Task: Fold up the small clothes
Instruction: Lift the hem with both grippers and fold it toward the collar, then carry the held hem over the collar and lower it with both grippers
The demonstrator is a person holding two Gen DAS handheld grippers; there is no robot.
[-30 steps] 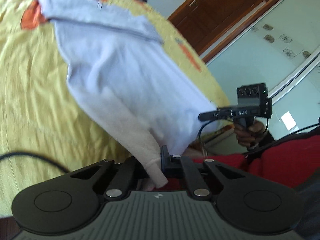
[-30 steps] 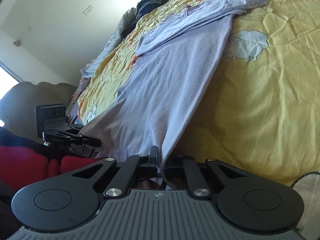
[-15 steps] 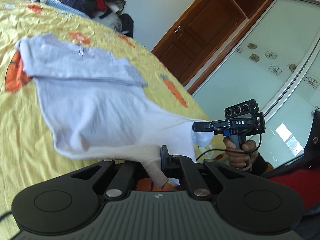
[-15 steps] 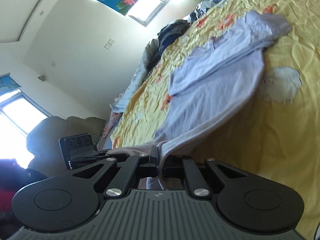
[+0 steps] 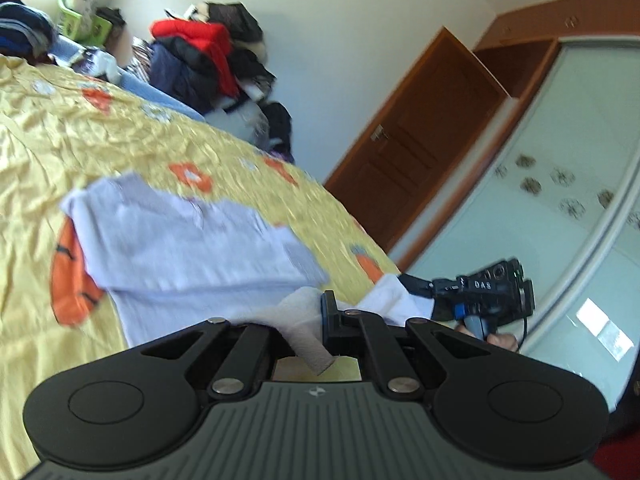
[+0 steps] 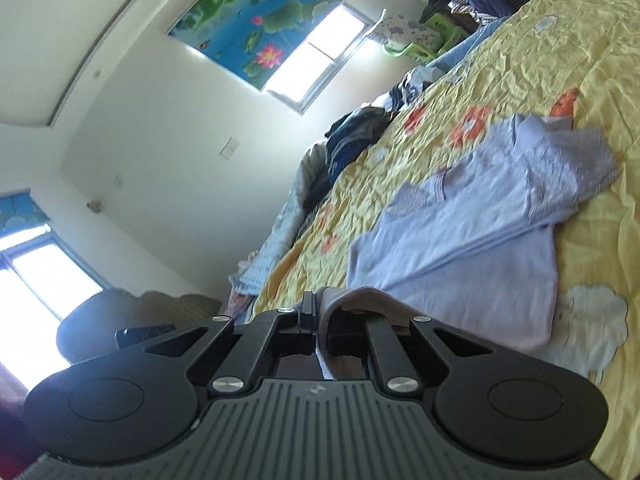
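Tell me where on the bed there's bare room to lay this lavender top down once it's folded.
The yellow quilt lies bare beside the lavender top, out past the white sheep print, and beyond the top's collar end. The far end is crowded: piled clothes and a green basket.

Daylight glares through my window [image 6: 320, 56] at eleven o'clock; the shirt [image 5: 180, 248] smears with motion, edges bend fisheye.

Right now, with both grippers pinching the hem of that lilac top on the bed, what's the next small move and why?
Probably carry both corners forward toward the collar end. The left gripper and right gripper each clamp a hem corner of the lilac top, whose sleeves already lie folded across it on the yellow bedspread.
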